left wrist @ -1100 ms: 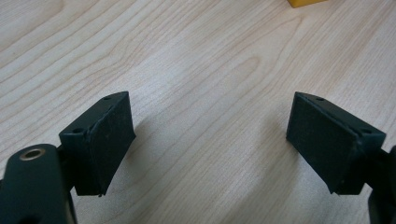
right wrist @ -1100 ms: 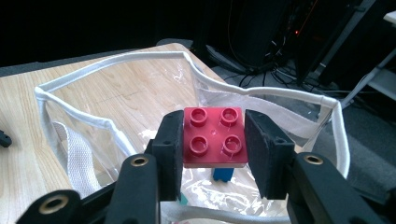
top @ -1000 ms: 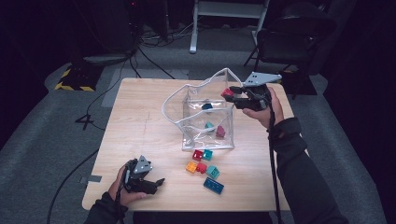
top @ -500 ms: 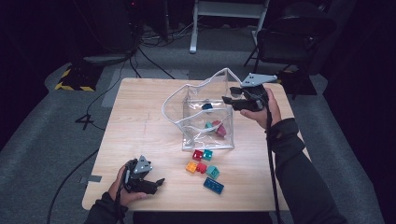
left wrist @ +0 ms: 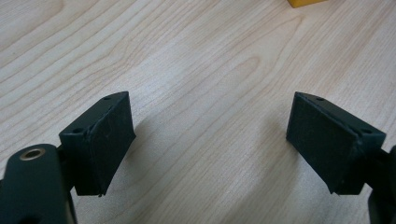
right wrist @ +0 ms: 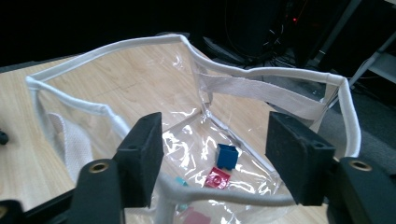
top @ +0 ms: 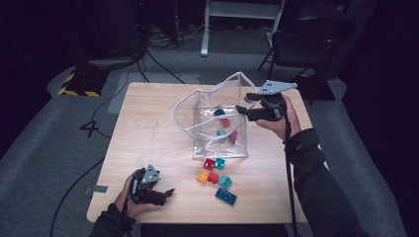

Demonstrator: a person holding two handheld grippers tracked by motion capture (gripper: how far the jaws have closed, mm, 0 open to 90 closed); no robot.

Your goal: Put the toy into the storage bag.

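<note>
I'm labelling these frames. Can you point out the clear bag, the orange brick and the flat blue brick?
clear bag (top: 184, 100), high view, on its white rim at the left.
orange brick (top: 202, 176), high view, on its top face.
flat blue brick (top: 226, 196), high view, middle of its top.

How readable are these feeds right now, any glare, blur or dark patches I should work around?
High view: the wooden table is evenly lit, the room behind it nearly black, picture soft. Right gripper view: glare streaks on the clear bag, but the blue block inside reads sharply. Left gripper view: crisp wood grain, soft shadows beside the left tongs.
</note>
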